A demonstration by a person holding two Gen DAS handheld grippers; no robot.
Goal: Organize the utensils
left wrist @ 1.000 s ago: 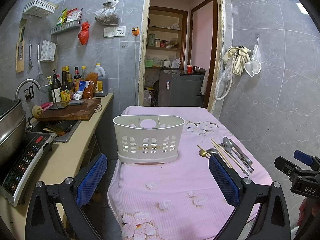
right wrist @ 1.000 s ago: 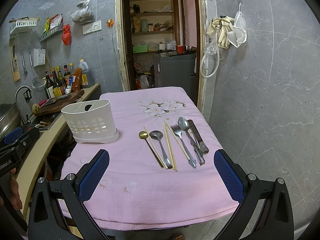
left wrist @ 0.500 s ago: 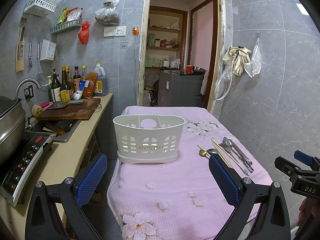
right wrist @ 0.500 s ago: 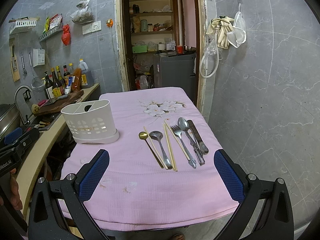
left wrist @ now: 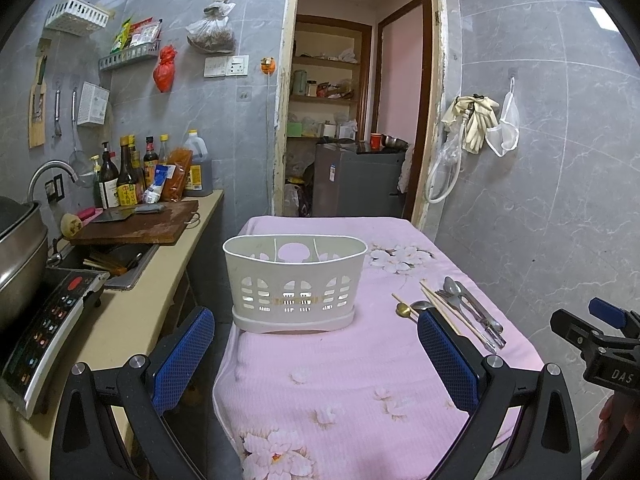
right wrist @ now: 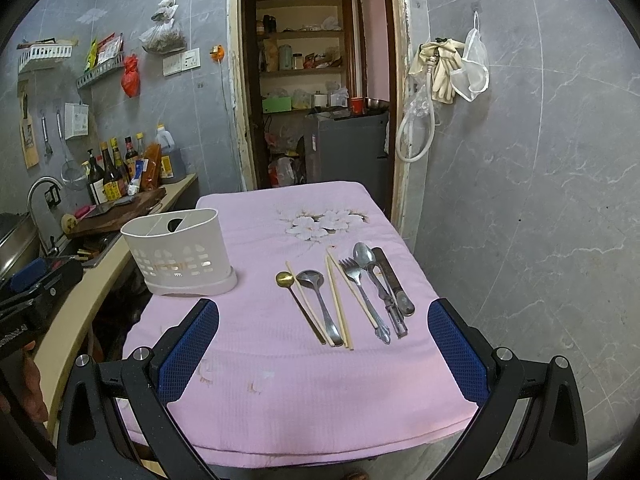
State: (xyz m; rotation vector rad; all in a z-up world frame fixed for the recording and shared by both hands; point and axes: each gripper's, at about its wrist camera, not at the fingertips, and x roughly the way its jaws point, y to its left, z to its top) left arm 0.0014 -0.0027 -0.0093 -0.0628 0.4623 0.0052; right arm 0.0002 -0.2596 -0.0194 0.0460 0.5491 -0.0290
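A white plastic utensil caddy (left wrist: 295, 282) with inner dividers stands empty on the left of the pink-clothed table (left wrist: 340, 372); it also shows in the right wrist view (right wrist: 180, 256). Utensils lie in a row to its right: a gold spoon (right wrist: 285, 279), a steel spoon (right wrist: 311, 279), chopsticks (right wrist: 338, 304), a fork (right wrist: 354, 272), another spoon (right wrist: 363, 254) and a knife (right wrist: 394, 282). My left gripper (left wrist: 316, 356) is open and empty, short of the caddy. My right gripper (right wrist: 323, 352) is open and empty, just short of the utensil handles.
A kitchen counter (left wrist: 132, 312) runs along the left with an induction cooker (left wrist: 44, 328), a sink and a cutting board (left wrist: 136, 226). A grey tiled wall stands close on the right. An open doorway is behind the table.
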